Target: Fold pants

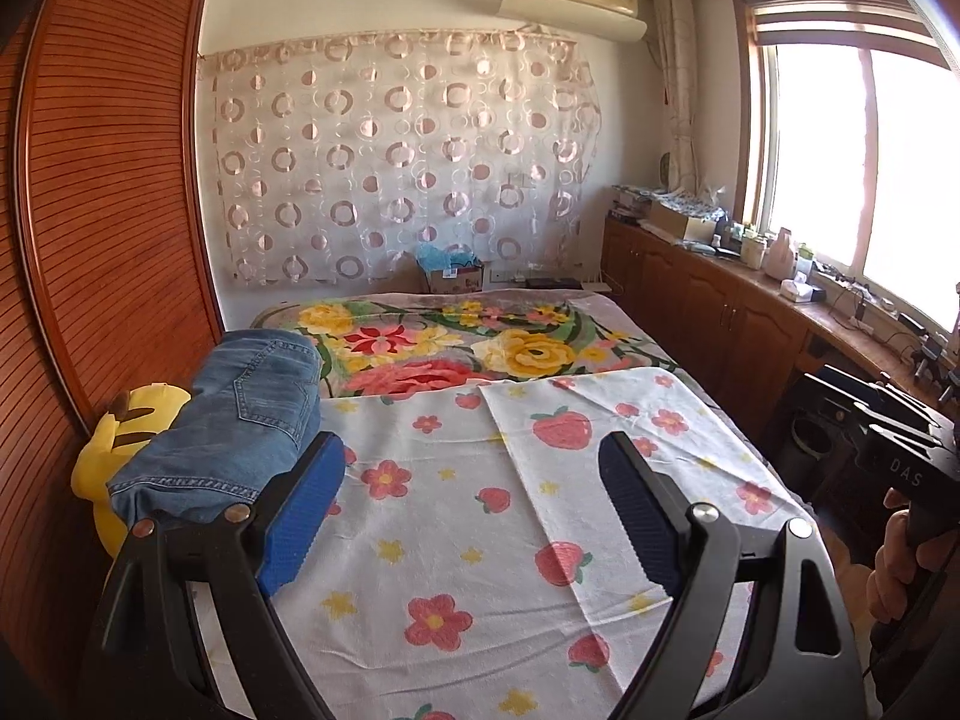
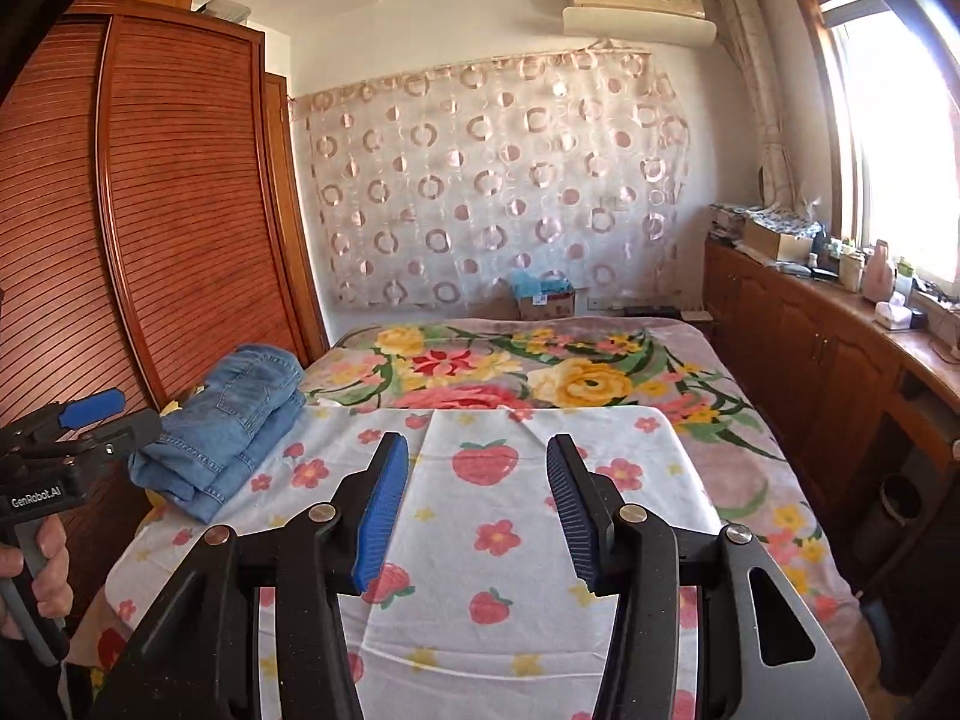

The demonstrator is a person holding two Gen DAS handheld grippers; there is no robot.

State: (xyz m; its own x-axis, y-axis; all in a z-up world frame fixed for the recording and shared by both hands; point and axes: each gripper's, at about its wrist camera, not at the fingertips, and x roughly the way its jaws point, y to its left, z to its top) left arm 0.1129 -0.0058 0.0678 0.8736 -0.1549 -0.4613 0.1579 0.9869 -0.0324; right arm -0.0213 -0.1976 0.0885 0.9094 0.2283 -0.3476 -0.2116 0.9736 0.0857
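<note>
Folded blue jeans point(image 1: 234, 420) lie in a stack at the left edge of the bed, on the strawberry-print sheet point(image 1: 480, 510); the right wrist view shows the same jeans point(image 2: 228, 426) at left. My left gripper point(image 1: 471, 468) hangs open above the sheet, just right of the jeans, with nothing between its blue pads point(image 1: 306, 516). My right gripper point(image 2: 477, 480) is open too, its jaws narrower, over bare sheet point(image 2: 498, 540). Each view catches the other gripper at its edge, held by a hand point(image 2: 42, 564).
A yellow plush toy point(image 1: 126, 432) sits under the jeans beside the wooden wardrobe point(image 1: 108, 210). A floral blanket point(image 1: 450, 348) covers the far half of the bed. Wooden cabinets point(image 1: 720, 300) with clutter run along the window on the right. A cardboard box point(image 1: 450, 276) stands at the head.
</note>
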